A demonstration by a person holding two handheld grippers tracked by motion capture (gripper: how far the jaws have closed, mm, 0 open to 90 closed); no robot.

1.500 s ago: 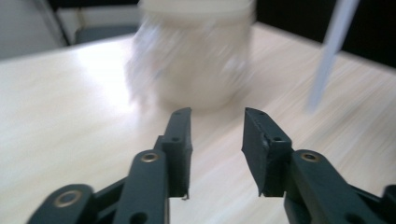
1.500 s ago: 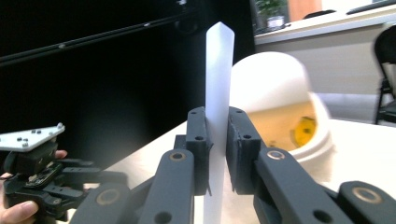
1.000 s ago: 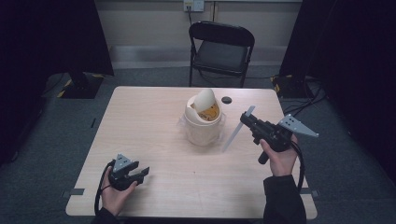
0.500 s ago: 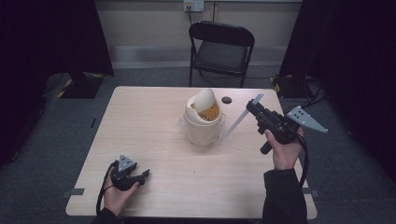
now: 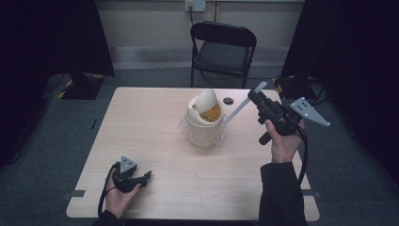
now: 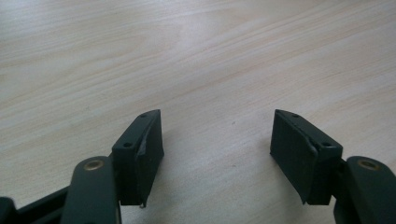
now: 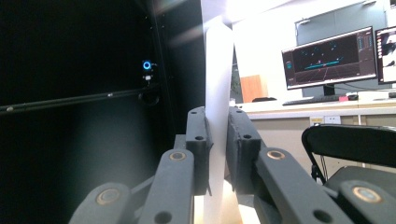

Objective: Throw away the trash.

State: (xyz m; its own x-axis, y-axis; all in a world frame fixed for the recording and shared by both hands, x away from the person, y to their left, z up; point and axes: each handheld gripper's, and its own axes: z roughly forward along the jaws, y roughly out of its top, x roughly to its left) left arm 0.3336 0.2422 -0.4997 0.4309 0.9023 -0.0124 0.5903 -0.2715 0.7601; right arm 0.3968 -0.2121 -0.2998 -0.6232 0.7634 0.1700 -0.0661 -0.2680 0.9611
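A light wooden table (image 5: 155, 141) carries a cream, egg-shaped container (image 5: 204, 123) near its middle, its shell-like lid tipped up over a yellow interior, in what looks like a clear wrapper or tray. To its right, the person's right gripper (image 5: 256, 97) is raised above the table's far right edge, its jaws pressed on a thin white strip (image 5: 240, 108) that slants down toward the container's right side. A second ago that gripper hung lower and closer to the container; it has since lifted up and away to the right, the strip travelling with it. That suggests the strip is being drawn out of or off the container, and the pull appears close to complete. The left gripper (image 5: 141, 178) rests near the table's front left corner, well apart from the work, jaws spread over bare wood (image 6: 215, 70) and holding nothing.

In the right gripper view the strip (image 7: 218, 93) rises between the shut jaws and runs out of frame top and bottom. Whether its lower end is touching the container cannot be told. The yellow contents are too small to identify.
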